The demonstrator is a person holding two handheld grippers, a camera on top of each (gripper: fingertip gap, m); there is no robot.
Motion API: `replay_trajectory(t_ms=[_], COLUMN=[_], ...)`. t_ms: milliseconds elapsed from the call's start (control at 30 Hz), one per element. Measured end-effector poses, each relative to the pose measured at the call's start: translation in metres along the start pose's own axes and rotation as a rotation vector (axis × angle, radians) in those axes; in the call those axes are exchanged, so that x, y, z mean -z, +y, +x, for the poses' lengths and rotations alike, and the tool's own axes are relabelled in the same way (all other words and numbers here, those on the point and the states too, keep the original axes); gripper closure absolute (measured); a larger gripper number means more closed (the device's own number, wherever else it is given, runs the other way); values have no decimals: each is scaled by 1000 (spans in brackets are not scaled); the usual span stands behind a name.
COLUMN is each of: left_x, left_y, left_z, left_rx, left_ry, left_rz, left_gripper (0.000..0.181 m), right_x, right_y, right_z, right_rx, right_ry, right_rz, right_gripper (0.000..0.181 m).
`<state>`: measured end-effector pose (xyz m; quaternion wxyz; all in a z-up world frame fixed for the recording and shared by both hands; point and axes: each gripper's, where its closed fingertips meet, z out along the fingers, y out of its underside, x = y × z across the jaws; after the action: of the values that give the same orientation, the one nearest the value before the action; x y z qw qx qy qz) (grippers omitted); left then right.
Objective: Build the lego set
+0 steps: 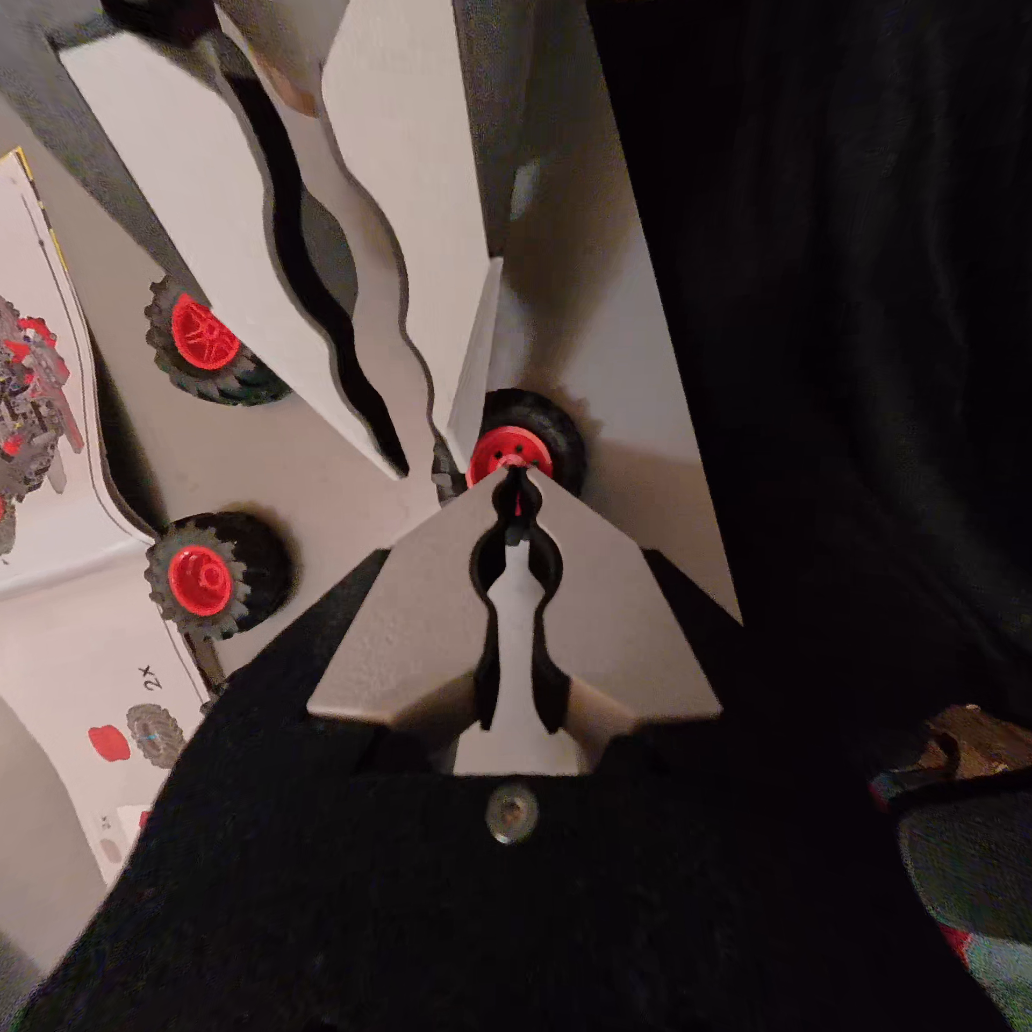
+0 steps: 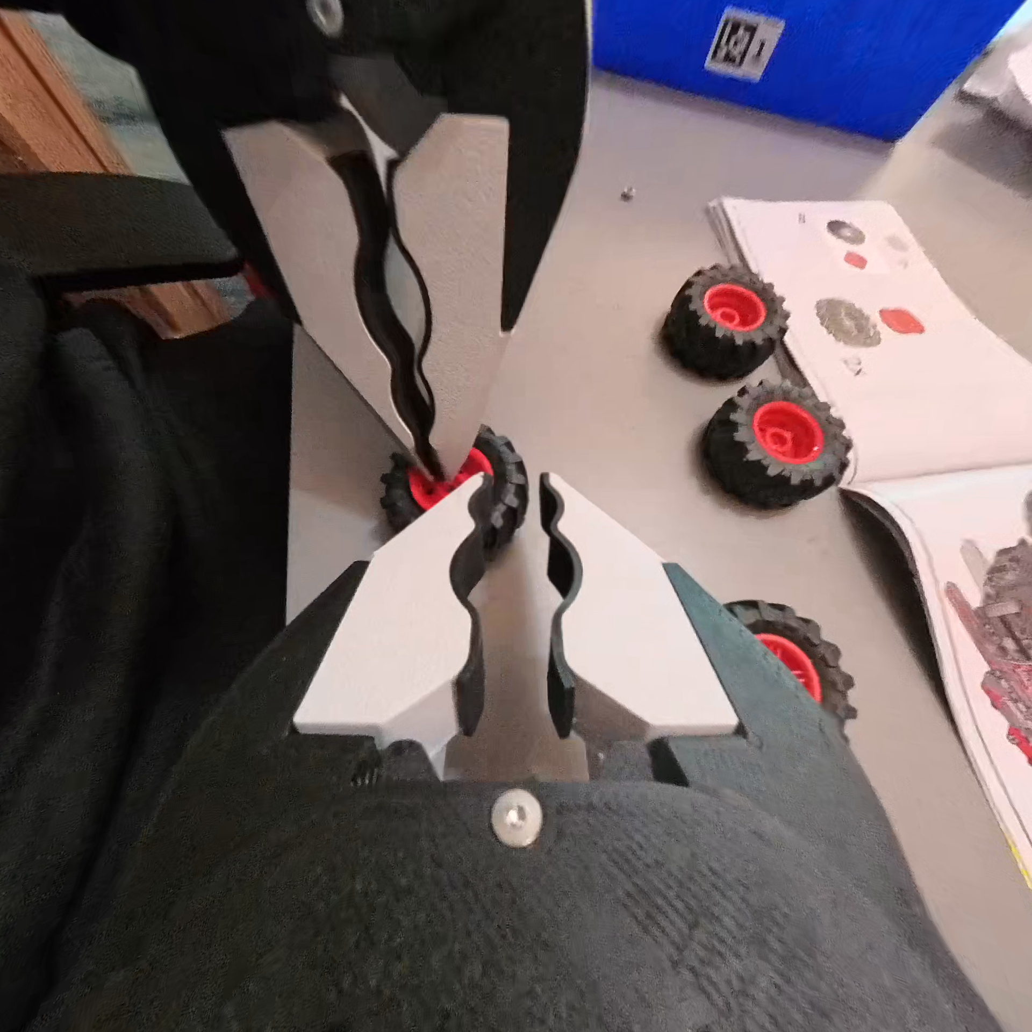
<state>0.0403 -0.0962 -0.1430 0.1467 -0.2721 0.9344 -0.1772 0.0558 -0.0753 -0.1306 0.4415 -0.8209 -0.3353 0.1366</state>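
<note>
The grey desk (image 2: pixel 642 391) carried an open instruction booklet (image 2: pixel 893 391), lying flat beside the work so its pictures could be checked. Three finished wheels (image 2: pixel 776 441), black tyres on red rims, sat parked near it. The fourth wheel (image 1: pixel 525 441) lay by the desk's near edge. The left gripper (image 1: pixel 516 474) had its jaws pinched narrow on the red hub, likely steadying it. The right gripper (image 2: pixel 511 486) hovered just beside, jaws apart and empty.
</note>
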Motion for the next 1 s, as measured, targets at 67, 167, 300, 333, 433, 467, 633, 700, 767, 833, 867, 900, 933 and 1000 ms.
replay_trajectory(t_ms=[67,167,300,333,433,467,633,700,767,833,867,900,933,1000], left_x=[4,7,7,8,4,4,4,6,4,3,1,-1,-2,2], left_y=[-2,0,-2,-4,-6,-6,-9,-15,-7,-10,-10,-10,-10,-14], left_z=[1,4,5,9,11,12,10,8,6,17,23,25,25,17], left_rx=[3,15,19,30,52,62,108,152,172,164,160,152,146,143], left_ry=[10,34,48,80,114,126,162,174,174,236,266,267,255,200], left_rz=[7,-11,-23,-10,-6,-9,-43,1,-44,-32,-42,-57,-70,-59], left_gripper=[181,181,181,181,181,181,181,181,181,181,181,181,181,181], right_x=[-6,-11,-11,-11,-11,-11,-11,-11,-11,-11,-11,-12,-11,-11], right_y=[7,9,9,9,9,9,9,10,10,10,9,10,10,10], right_z=[-2,-3,-3,-3,-3,-4,-3,-3,-3,-3,-4,-3,-3,-3], right_rx=[-20,-15,-27,-39,-58,-62,-66,-65,-67,-73,-77,-74,-72,-74], right_ry=[-20,-24,-29,-31,-34,-34,-32,-30,-31,-35,-39,-36,-33,-33], right_rz=[-45,-56,-42,-36,-20,-15,-10,-9,-5,1,5,2,0,4], right_gripper=[166,166,165,165,165,165,165,165,165,165,165,165,165,165])
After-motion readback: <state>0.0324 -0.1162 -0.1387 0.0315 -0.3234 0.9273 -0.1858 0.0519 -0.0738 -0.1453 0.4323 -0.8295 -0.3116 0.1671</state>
